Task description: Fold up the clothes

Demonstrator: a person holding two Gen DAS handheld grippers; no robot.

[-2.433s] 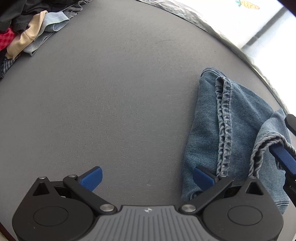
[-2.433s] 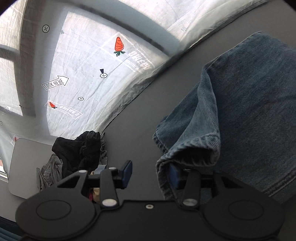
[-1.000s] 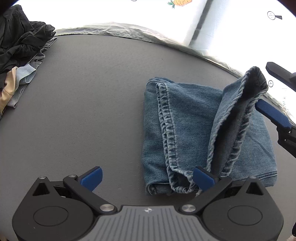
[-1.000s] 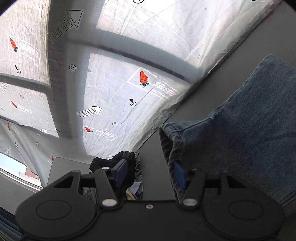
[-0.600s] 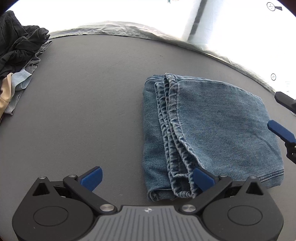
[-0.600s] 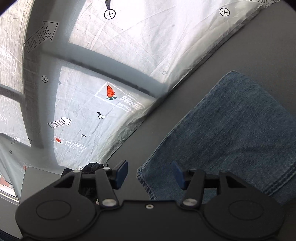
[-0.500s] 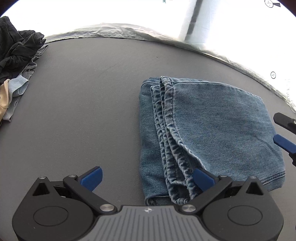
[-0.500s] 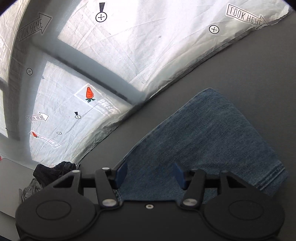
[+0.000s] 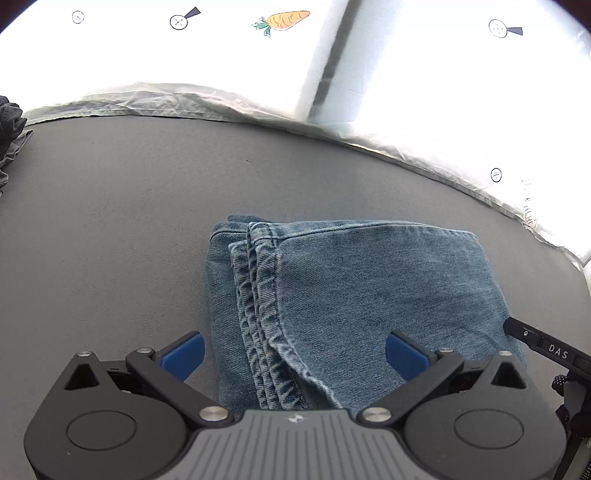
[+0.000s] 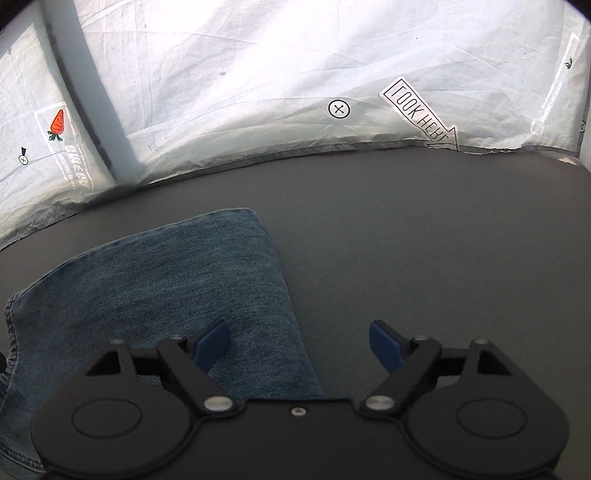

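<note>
Lying folded on the grey table (image 9: 110, 229): blue jeans (image 9: 351, 295), beneath left hand-held gripper (image 9: 293, 349), released; right hand-held gripper (image 10: 297, 345) opening, grasping nothing.

Surface (image 9: 110, 206): dark grey, matte, fine-grained texture; far edge curved by lens. Backdrop: white sheet (image 10: 258, 74) hung behind surface, strongly backlit, creased; lower hem gathered along far edge of surface. Dark vertical bar (image 9: 332, 62) noted behind sheet in left wrist view, similar bar (image 10: 96, 99) in right wrist view; window frame probable, not confirmed. Printed marks on sheet: carrot (image 9: 282, 20), crossed-circle targets (image 10: 338, 109), mirrored "LOOK HERE" arrow (image 10: 421, 114). Light: bright, diffuse, from behind sheet. Floor, other walls: not visible.
</note>
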